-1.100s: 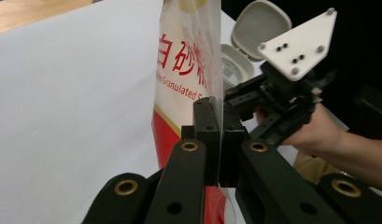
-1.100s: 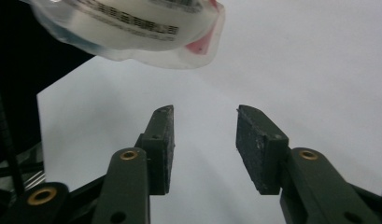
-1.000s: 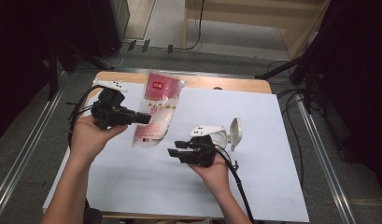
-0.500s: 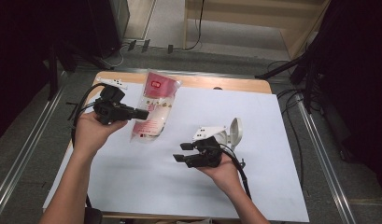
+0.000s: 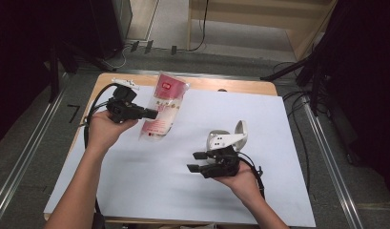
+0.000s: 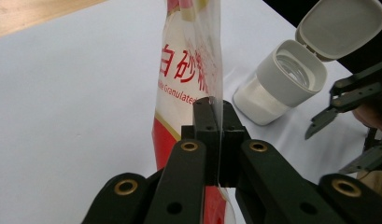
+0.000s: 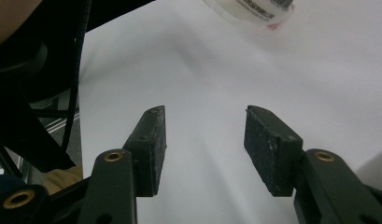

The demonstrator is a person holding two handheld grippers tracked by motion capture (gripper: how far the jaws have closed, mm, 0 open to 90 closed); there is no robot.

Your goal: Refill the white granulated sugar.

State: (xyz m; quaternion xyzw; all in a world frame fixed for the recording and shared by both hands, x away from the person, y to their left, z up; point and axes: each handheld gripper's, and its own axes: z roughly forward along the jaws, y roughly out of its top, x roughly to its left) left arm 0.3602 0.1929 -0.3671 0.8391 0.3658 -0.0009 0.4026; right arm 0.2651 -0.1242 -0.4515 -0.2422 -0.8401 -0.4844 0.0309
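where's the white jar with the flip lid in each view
High view: the white jar stands right of centre on the white sheet, just beyond the right gripper.
Left gripper view: upper right, lid open, right of the sugar bag pinched in the left gripper.
Right gripper view: I can't be sure it is in this picture.
Shared landmark: the white sheet.

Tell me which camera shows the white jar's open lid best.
The left gripper view: the jar sits close, its lid flipped back, with the glass mouth and white contents plain. The high view shows the jar small, partly behind the right hand-held gripper. The right gripper view catches just a corner of its base.
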